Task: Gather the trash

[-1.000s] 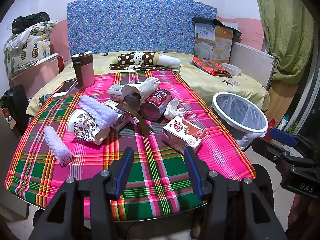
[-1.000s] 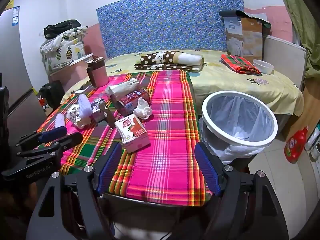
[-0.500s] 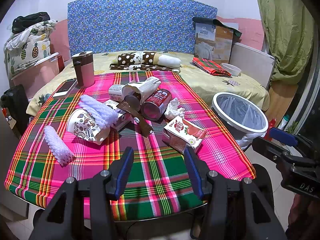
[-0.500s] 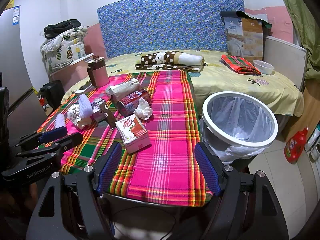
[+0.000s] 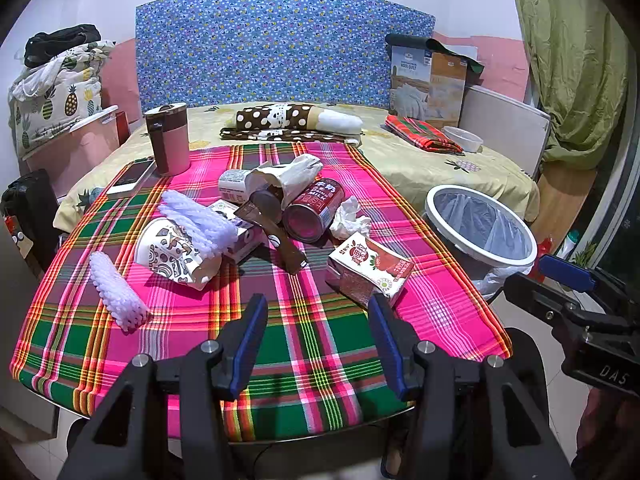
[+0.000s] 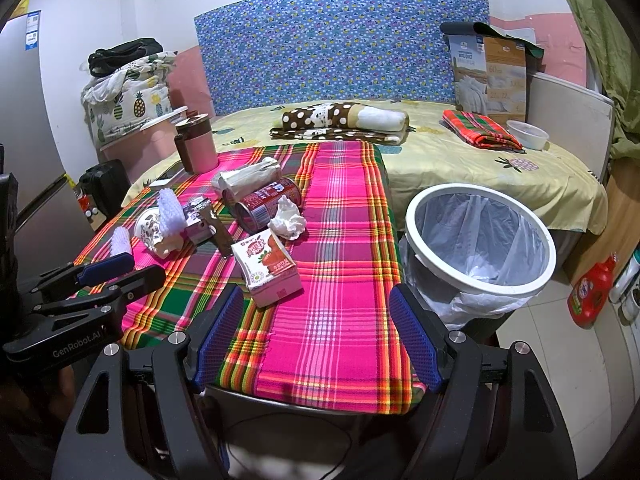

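Trash lies on a plaid-covered table [image 5: 168, 312]: a red-and-white milk carton [image 5: 370, 268] [image 6: 270, 266], a red can [image 5: 314, 210] [image 6: 266, 200], a crumpled tissue [image 5: 350, 220] [image 6: 288, 220], a paper cup [image 5: 172, 252], white foam nets [image 5: 116, 292], a brown wrapper [image 5: 276, 236] and a white paper bag [image 5: 288, 176]. A white bin [image 5: 480, 228] [image 6: 478, 236] with a clear liner stands right of the table. My left gripper [image 5: 318, 320] is open and empty above the table's near edge, just short of the carton. My right gripper [image 6: 318, 320] is open and empty at the near right corner.
A pink-and-brown tumbler [image 5: 168, 138] and a phone [image 5: 132, 176] sit at the table's far left. A bed [image 5: 432, 160] with folded cloths lies behind. A red bottle [image 6: 592, 292] stands on the floor right of the bin.
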Tool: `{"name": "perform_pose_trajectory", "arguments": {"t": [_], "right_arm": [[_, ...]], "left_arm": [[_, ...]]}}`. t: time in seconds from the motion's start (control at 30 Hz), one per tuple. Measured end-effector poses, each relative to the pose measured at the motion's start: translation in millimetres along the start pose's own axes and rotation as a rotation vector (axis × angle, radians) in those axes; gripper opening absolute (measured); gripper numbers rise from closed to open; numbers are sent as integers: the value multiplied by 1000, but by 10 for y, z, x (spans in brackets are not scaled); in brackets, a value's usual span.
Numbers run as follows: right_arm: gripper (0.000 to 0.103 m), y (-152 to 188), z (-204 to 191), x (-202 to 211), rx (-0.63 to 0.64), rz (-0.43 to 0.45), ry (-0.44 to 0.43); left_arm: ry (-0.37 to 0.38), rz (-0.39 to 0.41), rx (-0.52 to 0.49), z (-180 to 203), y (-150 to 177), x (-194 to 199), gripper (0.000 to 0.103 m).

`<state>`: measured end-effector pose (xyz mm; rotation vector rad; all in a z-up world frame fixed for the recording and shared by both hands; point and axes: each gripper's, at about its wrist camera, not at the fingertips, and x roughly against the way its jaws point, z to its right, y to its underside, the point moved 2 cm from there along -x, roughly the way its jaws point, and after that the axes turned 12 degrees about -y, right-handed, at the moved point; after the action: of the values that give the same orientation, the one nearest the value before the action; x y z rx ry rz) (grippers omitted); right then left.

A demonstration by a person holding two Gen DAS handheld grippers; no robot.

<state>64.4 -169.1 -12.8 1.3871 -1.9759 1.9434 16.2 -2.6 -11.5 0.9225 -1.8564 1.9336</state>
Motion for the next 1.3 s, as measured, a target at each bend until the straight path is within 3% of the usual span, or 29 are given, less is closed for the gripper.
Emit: {"name": "perform_pose_trajectory", "arguments": {"t": [1.3], "right_arm": [[76,6,-40,-63,-1,-9,-11]], "left_arm": [[2,-4,3,19,6,41,54]]}}
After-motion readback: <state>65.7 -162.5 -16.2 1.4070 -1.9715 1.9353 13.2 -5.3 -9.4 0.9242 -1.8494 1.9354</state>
